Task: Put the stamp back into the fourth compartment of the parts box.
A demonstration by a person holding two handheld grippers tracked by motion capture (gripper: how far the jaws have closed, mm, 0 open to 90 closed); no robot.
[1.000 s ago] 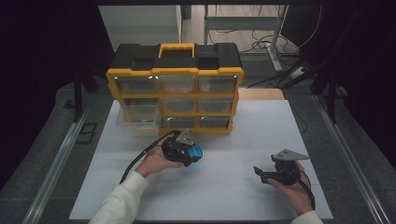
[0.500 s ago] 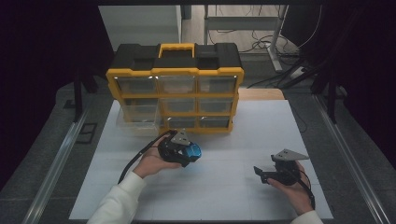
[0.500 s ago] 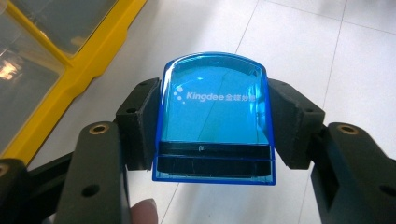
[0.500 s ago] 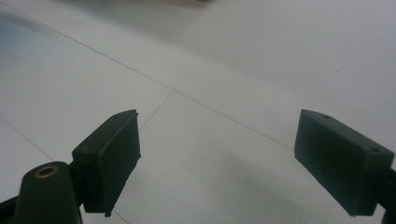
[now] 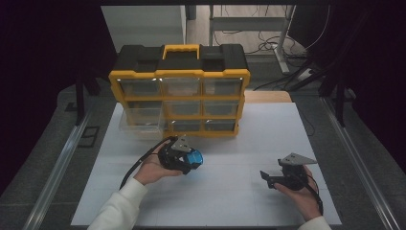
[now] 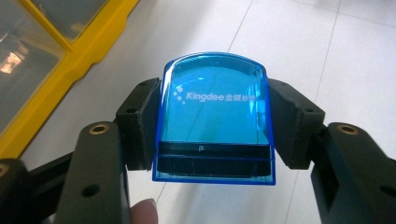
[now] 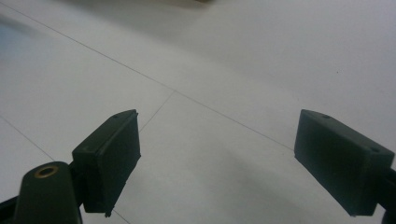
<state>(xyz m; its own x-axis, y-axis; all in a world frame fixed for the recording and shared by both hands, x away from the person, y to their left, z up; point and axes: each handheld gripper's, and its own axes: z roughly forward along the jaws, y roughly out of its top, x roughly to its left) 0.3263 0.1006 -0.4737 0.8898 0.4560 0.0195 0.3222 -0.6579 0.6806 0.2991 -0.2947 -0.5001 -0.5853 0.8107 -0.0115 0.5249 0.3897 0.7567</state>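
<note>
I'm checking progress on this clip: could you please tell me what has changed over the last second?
Nothing has visibly changed: the left tongs stay clamped on the blue stamp near the yellow organizer, and the right tongs remain open over the white table.

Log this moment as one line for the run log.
left tongs: shut on blue block | right tongs: open, empty | one drawer pulled out

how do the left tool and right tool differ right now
The left tool is shut on a blue clear block; the right tool is open with nothing between its jaws. In the high view, the left tool sits close to the yellow drawer box, the right tool farther out on the white table. Both have black jaws.
</note>
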